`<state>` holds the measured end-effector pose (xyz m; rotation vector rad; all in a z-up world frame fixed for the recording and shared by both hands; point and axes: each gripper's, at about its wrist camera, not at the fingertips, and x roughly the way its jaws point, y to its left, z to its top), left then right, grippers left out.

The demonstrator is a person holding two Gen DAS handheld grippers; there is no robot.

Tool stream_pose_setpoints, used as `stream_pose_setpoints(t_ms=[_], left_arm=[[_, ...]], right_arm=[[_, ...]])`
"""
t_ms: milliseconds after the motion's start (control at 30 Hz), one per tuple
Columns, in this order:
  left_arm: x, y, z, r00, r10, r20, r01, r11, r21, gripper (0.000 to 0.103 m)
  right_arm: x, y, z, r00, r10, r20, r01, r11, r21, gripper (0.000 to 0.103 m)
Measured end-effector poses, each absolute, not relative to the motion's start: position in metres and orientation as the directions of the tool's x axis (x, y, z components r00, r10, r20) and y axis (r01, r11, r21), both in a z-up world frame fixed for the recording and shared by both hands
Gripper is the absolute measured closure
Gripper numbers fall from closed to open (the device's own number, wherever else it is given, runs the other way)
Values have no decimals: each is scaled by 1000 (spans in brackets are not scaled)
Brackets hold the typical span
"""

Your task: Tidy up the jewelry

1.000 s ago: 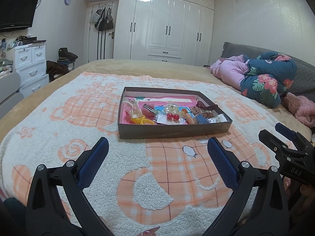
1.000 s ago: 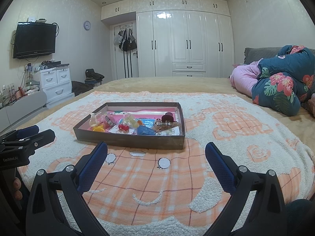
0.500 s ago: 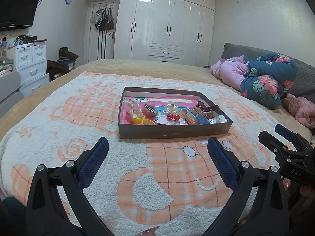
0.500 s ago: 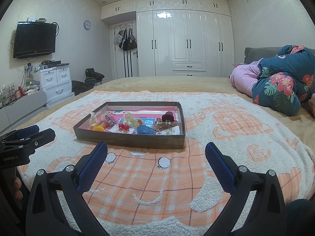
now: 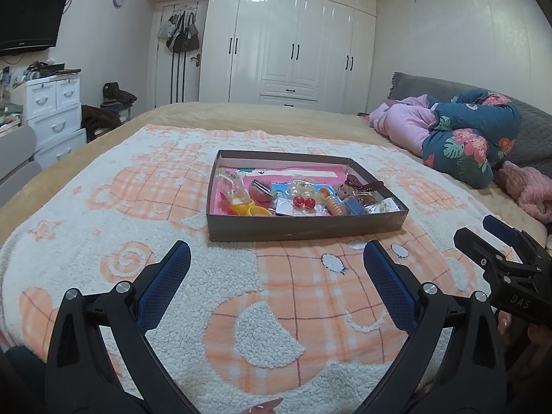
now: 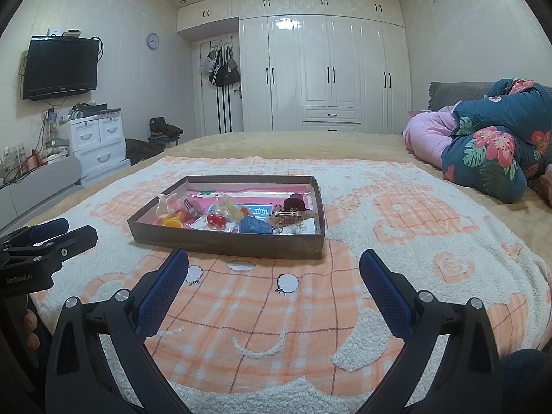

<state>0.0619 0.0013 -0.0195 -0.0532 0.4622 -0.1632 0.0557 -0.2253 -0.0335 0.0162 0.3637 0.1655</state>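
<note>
A shallow brown box (image 5: 303,231) (image 6: 227,241) with a pink floor lies on the blanket in the middle of the bed. It holds a jumble of hair clips, red cherry bobbles (image 5: 304,202) (image 6: 216,220), a yellow ring, a blue piece and small packets. My left gripper (image 5: 276,258) is open and empty, hovering short of the box's near wall. My right gripper (image 6: 274,265) is open and empty, also short of the box. Each gripper shows at the other view's edge.
The box sits on a white and orange fleece blanket (image 5: 276,310). Folded pink and floral bedding (image 6: 490,151) lies at the right by the headboard. White drawers (image 6: 96,145) and a wall television (image 6: 58,67) stand left; wardrobes (image 6: 327,76) behind.
</note>
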Motion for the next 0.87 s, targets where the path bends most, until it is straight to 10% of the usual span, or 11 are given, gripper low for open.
stream_pose_setpoints(t_ms=[600,867], left_arm=[[68,11,-24,881,-153,-448,100,985,-139,11],[135,86,-28,841,47,-539,-107,991,-80,11]], right_arm=[[62,-231,-38,909,161,-385,-148,987,64,6],[167,-307,-46,791,-130,-597,174,985,17,6]])
